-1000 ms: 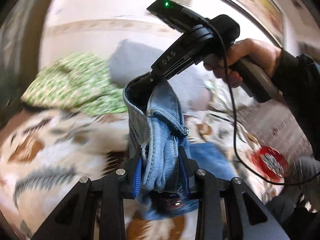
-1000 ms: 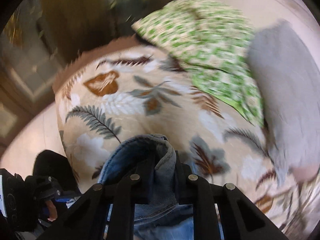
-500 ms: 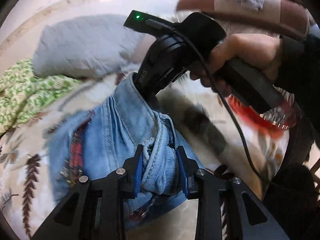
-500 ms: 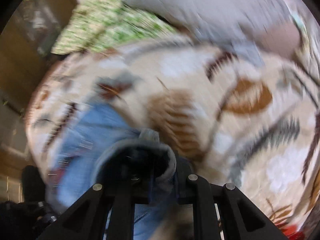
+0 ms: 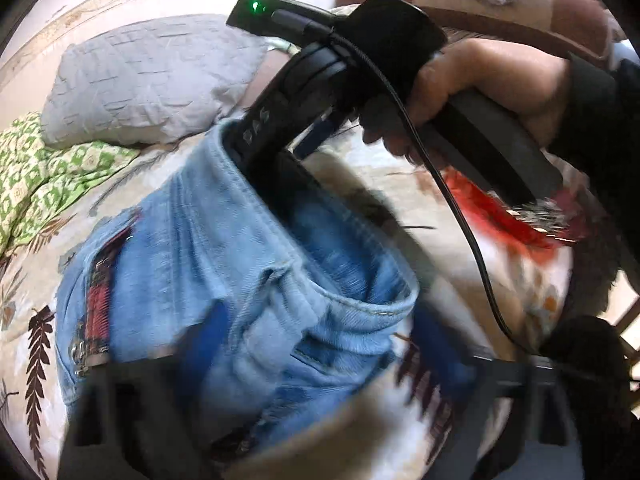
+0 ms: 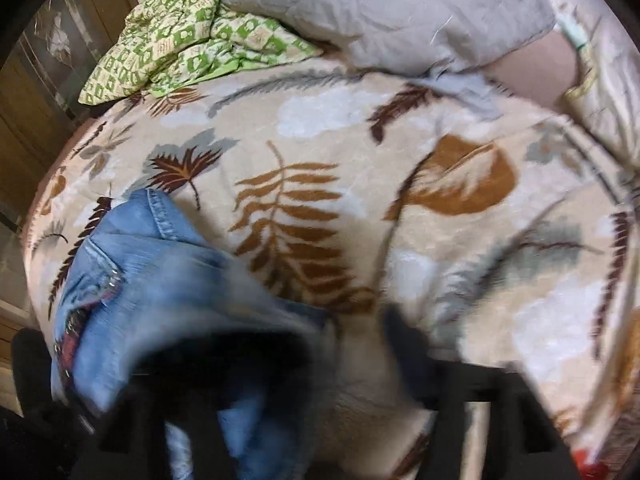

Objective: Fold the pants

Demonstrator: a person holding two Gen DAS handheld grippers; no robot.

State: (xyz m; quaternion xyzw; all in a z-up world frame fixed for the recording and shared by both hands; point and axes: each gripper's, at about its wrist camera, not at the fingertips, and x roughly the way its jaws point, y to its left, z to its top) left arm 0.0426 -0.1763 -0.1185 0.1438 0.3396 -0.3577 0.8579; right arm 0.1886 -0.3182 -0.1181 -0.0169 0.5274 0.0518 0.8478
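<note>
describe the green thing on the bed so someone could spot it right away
Start at the bed's leaf-print blanket. At its far end lies a grey pillow; the crumpled green-and-cream checked quilt is bunched beside it, touching it. It is the only green thing there; the denim jeans are blue.

One pair of blue jeans (image 5: 248,280), two black claws (image 5: 316,344) (image 6: 348,344), one grey pillow (image 6: 384,8), one green patterned quilt (image 6: 180,32), one leaf-print blanket (image 6: 400,208), one hand (image 5: 472,92).
</note>
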